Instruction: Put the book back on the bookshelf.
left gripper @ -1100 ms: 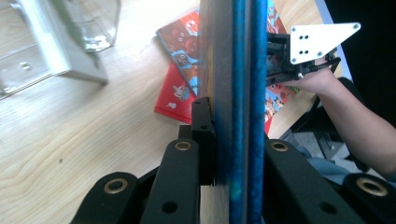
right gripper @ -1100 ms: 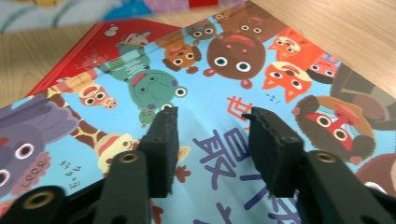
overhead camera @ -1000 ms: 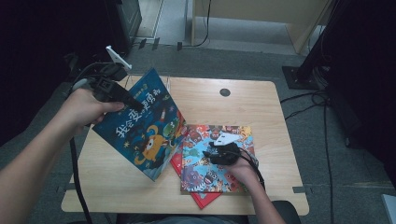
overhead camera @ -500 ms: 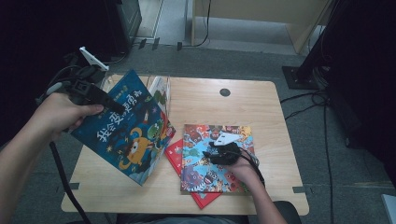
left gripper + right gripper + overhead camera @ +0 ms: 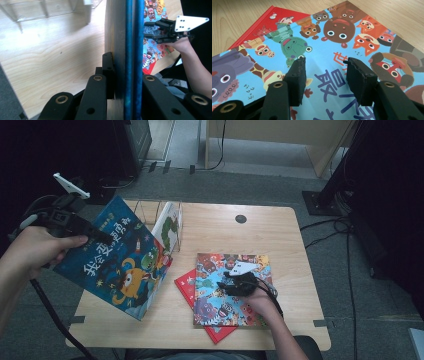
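While the right tongs rest with jaws apart, gripping nothing, on the animal-cover book at lower centre of the high view, that book lies flat on a red book. Left of centre, the left tongs are clamped on the upper edge of the blue picture book, held tilted over the tabletop. Judgement: stiff hardback, moderately heavy, glossy cover likely slippery; grip deep near the spine. Farther back stands a wire book rack.

Your high view looks down on the table; both gripper views sit close, sharing the animal book.
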